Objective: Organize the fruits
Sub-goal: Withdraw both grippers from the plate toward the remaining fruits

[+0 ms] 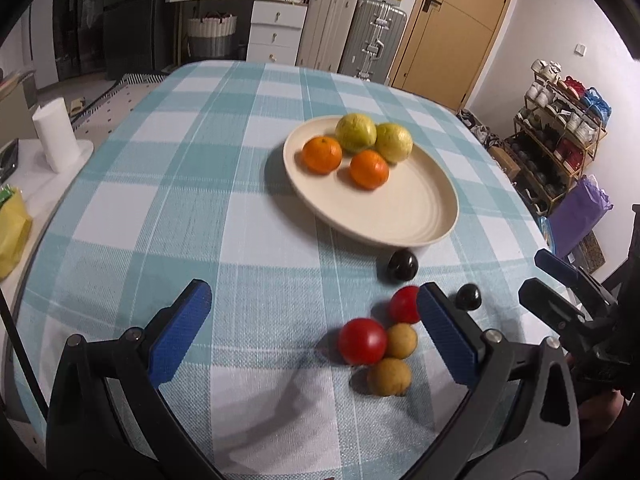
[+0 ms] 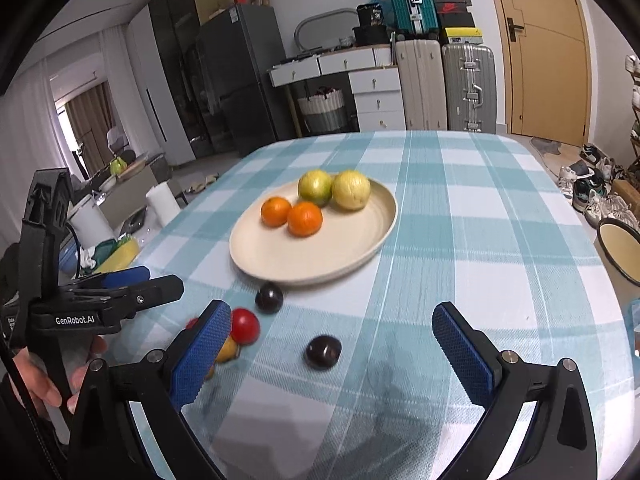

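Note:
A cream plate (image 1: pixel 412 208) on the checked cloth holds two oranges (image 1: pixel 322 154) and two yellow-green fruits (image 1: pixel 355 132). Near me lie two red tomatoes (image 1: pixel 362 341), two small tan fruits (image 1: pixel 389 376) and two dark plums (image 1: pixel 403 265). My left gripper (image 1: pixel 314 332) is open and empty, above the cloth, with the tomatoes just inside its right finger. My right gripper (image 2: pixel 332 344) is open and empty; one dark plum (image 2: pixel 323 352) lies between its fingers, another plum (image 2: pixel 269 297) sits by the plate (image 2: pixel 320 256). A tomato (image 2: pixel 245 325) shows beside its left finger.
A white paper roll (image 1: pixel 56 136) and a yellow bag (image 1: pixel 12 228) stand left of the table. Suitcases, drawers and a door are behind. A shoe rack (image 1: pixel 560 136) and a purple bag are at the right. A round basin (image 2: pixel 620 248) sits off the table's right edge.

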Tool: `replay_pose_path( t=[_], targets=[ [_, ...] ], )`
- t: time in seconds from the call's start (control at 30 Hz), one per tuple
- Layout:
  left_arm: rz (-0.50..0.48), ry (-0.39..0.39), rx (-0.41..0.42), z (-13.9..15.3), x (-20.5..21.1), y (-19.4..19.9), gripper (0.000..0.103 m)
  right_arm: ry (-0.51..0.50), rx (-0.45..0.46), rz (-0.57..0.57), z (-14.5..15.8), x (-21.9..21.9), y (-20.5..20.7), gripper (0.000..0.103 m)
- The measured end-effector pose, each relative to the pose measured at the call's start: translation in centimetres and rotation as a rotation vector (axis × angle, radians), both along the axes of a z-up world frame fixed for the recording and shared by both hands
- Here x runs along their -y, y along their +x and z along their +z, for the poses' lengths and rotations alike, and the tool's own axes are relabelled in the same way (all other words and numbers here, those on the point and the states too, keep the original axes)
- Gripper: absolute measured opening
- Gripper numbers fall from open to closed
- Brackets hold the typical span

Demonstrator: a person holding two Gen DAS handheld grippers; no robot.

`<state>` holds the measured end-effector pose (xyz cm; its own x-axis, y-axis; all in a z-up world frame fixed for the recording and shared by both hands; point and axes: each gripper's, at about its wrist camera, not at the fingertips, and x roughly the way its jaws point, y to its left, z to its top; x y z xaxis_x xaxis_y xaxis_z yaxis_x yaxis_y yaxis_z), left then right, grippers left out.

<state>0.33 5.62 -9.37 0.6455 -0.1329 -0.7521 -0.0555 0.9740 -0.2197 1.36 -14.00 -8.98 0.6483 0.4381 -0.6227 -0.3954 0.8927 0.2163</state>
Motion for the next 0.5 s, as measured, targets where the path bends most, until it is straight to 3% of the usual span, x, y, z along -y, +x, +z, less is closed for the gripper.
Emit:
replay_pose_path(
  t=[0.3,0.4,0.5],
  targets=[
    [0.008,-0.021,-0.031,-1.7,-0.7,0.1,0.102,0.032,-0.098,0.042,-2.4,-0.4,0.6,0.099],
    [0.011,-0.023,-0.039,-2.1,-1.0,0.3,0.102,0.028,-0.122,0.058,-3.0,-0.9,0.9,0.094],
    [0.016,-0.033,-0.043,-2.3,-1.3,0.5,0.102,0.029,-0.143,0.075,-3.4,-1.3,1.1,0.083]
  ],
)
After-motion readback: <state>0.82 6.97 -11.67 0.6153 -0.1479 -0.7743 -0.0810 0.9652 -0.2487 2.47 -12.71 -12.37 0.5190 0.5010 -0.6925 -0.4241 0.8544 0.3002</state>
